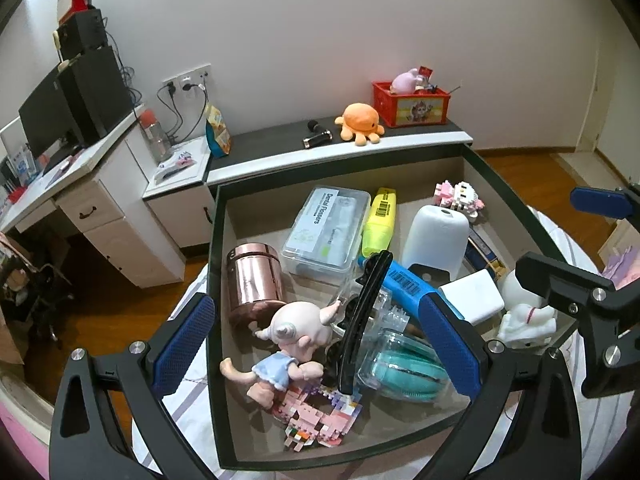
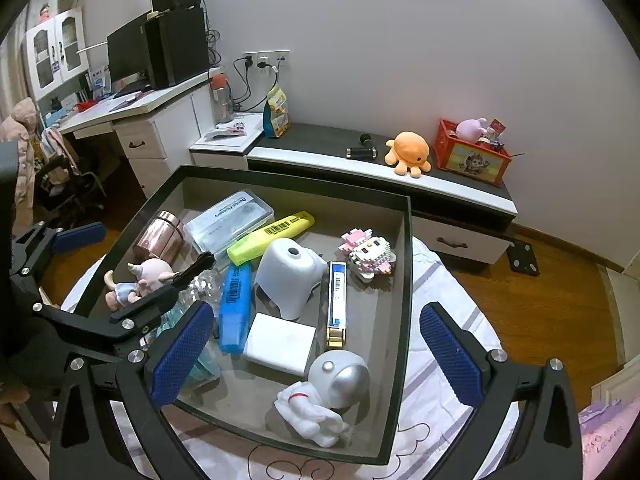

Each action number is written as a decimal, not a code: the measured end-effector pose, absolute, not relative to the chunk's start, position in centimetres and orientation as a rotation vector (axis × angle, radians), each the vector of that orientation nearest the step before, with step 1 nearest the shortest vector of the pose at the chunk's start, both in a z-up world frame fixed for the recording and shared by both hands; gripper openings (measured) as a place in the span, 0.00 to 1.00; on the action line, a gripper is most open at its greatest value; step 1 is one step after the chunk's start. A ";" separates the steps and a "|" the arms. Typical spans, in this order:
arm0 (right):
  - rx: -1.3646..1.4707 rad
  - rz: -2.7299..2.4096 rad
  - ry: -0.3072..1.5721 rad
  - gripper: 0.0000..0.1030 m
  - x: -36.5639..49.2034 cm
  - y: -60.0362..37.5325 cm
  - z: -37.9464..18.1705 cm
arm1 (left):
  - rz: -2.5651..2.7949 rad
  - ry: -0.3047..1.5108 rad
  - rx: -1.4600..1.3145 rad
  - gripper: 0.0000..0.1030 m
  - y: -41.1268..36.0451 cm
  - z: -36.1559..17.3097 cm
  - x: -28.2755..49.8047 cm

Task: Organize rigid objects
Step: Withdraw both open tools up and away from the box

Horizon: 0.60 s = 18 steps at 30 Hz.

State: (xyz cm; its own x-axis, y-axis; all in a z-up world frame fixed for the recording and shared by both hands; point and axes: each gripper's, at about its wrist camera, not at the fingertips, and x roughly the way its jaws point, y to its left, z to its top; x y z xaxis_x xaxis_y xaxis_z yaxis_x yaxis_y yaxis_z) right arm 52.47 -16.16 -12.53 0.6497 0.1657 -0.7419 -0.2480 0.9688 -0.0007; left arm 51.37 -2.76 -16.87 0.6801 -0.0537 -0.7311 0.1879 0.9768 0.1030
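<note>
A: What does the box (image 2: 404,264) at frame centre hold?
B: One white dome (image 2: 290,276), one astronaut (image 2: 324,396), one white pad (image 2: 280,344), two highlighters, yellow (image 2: 268,236) and blue (image 2: 235,306), one copper tin (image 2: 160,236).
A: Room?
B: Bare floor at its lower edge. Left gripper (image 1: 316,348) and right gripper (image 2: 316,348) hover released, jaws wide, empty.
</note>
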 end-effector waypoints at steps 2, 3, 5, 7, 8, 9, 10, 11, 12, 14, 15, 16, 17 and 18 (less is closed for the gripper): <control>-0.104 0.234 0.830 1.00 52.1 -16.3 -12.4 | -0.131 0.807 0.178 1.00 -2.7 -16.6 51.0; -0.103 0.232 0.831 1.00 52.0 -16.4 -12.3 | -0.130 0.803 0.179 1.00 -2.7 -16.4 50.8; -0.102 0.233 0.833 1.00 51.9 -16.5 -12.2 | -0.128 0.796 0.180 1.00 -2.6 -16.1 50.4; -0.106 0.233 0.834 1.00 51.6 -16.5 -12.0 | -0.128 0.792 0.177 1.00 -2.6 -15.8 50.1; -0.108 0.232 0.833 1.00 51.4 -16.5 -11.9 | -0.131 0.792 0.176 1.00 -2.6 -15.6 49.9; -0.106 0.230 0.834 1.00 51.2 -16.5 -11.7 | -0.131 0.788 0.179 1.00 -2.7 -15.4 49.6; -0.104 0.229 0.832 1.00 51.0 -16.5 -11.6 | -0.130 0.784 0.181 1.00 -2.8 -15.2 49.4; -0.103 0.229 0.831 1.00 50.8 -16.6 -11.5 | -0.139 0.780 0.184 1.00 -2.9 -14.9 49.0; -0.103 0.228 0.828 1.00 50.4 -16.7 -11.3 | -0.149 0.780 0.186 1.00 -3.1 -14.8 48.6; -0.104 0.229 0.830 1.00 50.0 -16.7 -11.0 | -0.151 0.773 0.196 1.00 -3.3 -14.4 48.0; -0.101 0.228 0.830 1.00 49.6 -16.8 -10.9 | -0.149 0.769 0.201 1.00 -3.4 -14.2 47.6; -0.098 0.227 0.827 1.00 49.3 -16.9 -10.7 | -0.151 0.767 0.201 1.00 -3.4 -14.0 47.3; -0.096 0.227 0.826 1.00 49.1 -17.0 -10.6 | -0.153 0.765 0.198 1.00 -3.5 -13.8 46.9; -0.094 0.225 0.821 1.00 48.6 -17.0 -10.3 | -0.155 0.762 0.197 1.00 -3.5 -13.6 46.6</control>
